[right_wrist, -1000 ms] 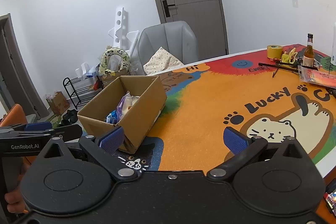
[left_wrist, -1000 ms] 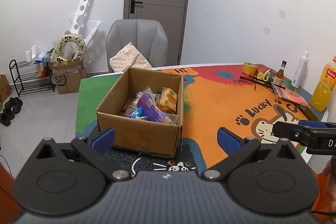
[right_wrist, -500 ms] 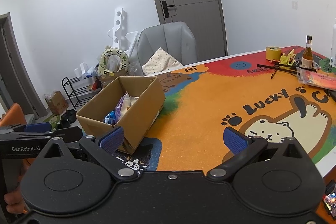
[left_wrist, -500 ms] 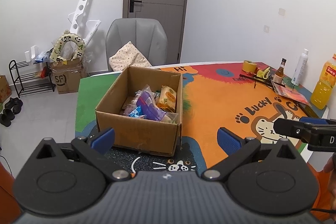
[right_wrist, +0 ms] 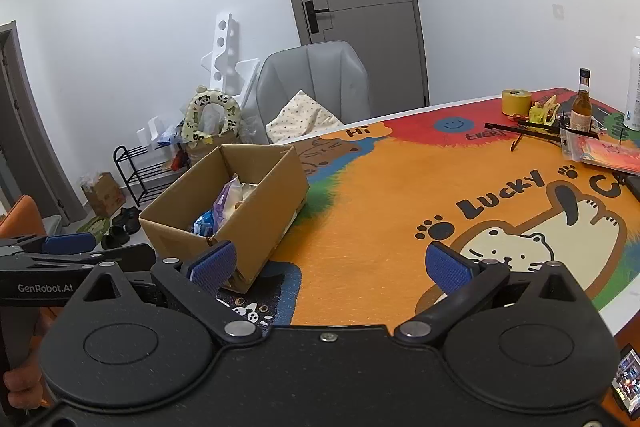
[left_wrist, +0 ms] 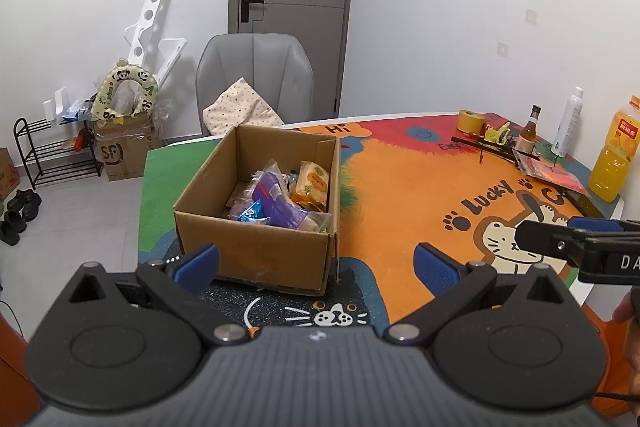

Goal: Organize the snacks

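Note:
An open cardboard box stands on the colourful cartoon table mat, near the table's left front corner. Several snack packets lie inside it, among them a purple packet, an orange-yellow packet and a small blue packet. My left gripper hangs open in front of the box, well above the table edge, with nothing between its fingers. My right gripper is open and empty too, to the right of the box. Each gripper shows at the edge of the other's view.
At the far right of the table stand a yellow tape roll, a brown glass bottle, a white bottle, an orange juice bottle and a flat red packet. A grey chair with a cushion stands behind the table.
Both grippers have drawn back and up a little, so the box looks slightly smaller and lower in both views. Both stay open and empty.

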The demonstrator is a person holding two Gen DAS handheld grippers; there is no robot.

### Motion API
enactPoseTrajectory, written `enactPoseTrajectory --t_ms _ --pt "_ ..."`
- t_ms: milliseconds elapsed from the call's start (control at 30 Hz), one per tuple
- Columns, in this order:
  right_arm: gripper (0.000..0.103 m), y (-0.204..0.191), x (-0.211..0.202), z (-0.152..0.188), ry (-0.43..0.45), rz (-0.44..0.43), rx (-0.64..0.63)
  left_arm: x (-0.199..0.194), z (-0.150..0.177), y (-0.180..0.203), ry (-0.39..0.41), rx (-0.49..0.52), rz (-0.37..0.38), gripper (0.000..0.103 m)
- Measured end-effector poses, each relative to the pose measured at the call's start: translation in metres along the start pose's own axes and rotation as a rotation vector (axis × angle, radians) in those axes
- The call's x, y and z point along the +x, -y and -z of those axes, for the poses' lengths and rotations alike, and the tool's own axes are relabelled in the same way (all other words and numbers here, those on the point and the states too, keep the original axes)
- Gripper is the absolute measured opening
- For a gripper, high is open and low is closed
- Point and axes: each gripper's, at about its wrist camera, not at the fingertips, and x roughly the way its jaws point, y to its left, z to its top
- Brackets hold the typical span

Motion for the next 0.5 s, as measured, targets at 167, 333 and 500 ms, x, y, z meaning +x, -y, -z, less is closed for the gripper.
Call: enactPoseTrajectory --t_ms 167,333,500 --pt "0.103 0.0009 -0.0004 -0.0010 0.001 0.005 -0.003 0.0003 -0.0002 0.0021 0.001 0.005 0.006 0.103" --pt "0.103 0.0008 -0.0005 -0.0010 0.001 0.006 -0.002 0.0002 -0.0002 0.0025 0.001 0.003 0.005 0.103" --pt "0.103 0.0001 -0.0016 -0.0015 0.005 0.006 0.000 0.0009 0.0010 0.0040 0.003 0.007 0.012 0.103"
